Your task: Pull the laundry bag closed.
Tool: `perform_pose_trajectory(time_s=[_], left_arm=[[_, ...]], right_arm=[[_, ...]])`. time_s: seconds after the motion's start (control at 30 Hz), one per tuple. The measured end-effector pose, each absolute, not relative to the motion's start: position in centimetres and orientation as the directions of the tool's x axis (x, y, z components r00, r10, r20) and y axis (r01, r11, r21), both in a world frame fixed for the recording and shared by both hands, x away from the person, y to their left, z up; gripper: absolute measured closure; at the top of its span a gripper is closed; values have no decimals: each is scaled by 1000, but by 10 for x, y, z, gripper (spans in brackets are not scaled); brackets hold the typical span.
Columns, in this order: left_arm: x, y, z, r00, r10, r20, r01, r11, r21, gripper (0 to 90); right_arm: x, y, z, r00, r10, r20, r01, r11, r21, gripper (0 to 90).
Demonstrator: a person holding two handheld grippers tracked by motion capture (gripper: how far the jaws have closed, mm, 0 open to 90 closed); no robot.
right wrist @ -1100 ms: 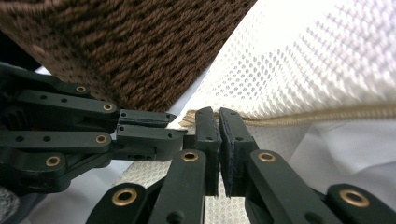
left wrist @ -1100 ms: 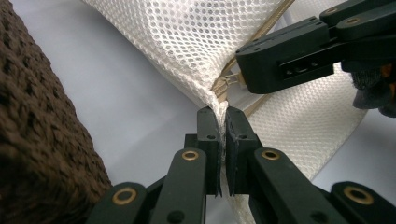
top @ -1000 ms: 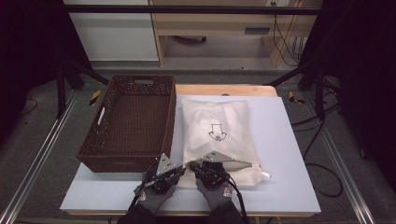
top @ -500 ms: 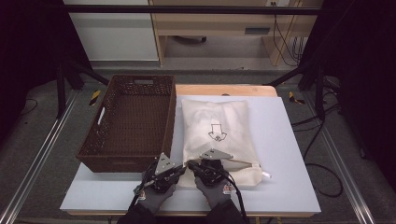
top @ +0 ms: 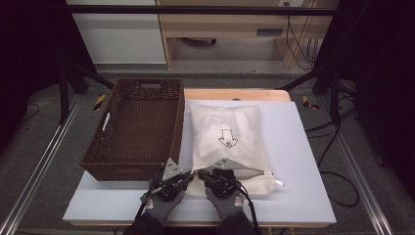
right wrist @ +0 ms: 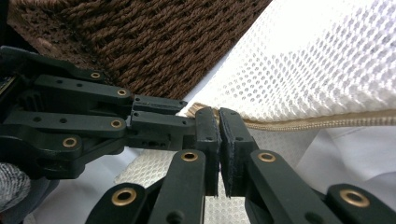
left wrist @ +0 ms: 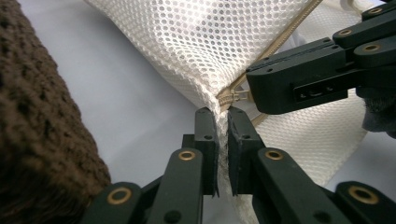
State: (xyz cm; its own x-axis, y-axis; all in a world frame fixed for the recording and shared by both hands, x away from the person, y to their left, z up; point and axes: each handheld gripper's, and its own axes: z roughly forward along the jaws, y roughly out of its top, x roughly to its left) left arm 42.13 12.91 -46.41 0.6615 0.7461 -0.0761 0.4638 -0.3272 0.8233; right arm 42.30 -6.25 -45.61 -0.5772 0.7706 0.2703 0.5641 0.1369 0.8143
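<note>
- Nothing has shifted since the earlier frame: both my hands stay planted at the near edge of the counter (top: 293, 196), and the mesh bag (top: 227, 142) lies where it lay.
- My left tool (left wrist: 222, 122) is clamped on the bag's near-left corner, mesh pinched between its jaws.
- My right tool (right wrist: 218, 122) is clamped on the zipper pull (left wrist: 232, 96) at that same corner.
- To the bag's left stands the brown wicker basket (top: 134, 132).
</note>
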Motion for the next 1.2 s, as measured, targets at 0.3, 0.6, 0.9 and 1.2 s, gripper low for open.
perform_pose_trajectory(time_s=[0.3, 0.6, 0.9, 1.2], left_arm=[[418, 129, -463, 650, 759, -49, 460, -341, 820, 848], [418, 130, -459, 659, 749, -71, 467, -334, 819, 848], [419, 132, -460, 664, 742, -96, 481, -325, 814, 848], [416, 133, -457, 664, 746, -60, 459, -343, 820, 849]], right_arm=[[422, -61, -457, -537, 790, 296, 591, 103, 800, 875], [422, -64, -457, -526, 795, 301, 589, 85, 804, 875], [426, -68, -461, -520, 784, 338, 614, 68, 786, 874], [428, -71, -465, -503, 805, 314, 618, 81, 782, 876]])
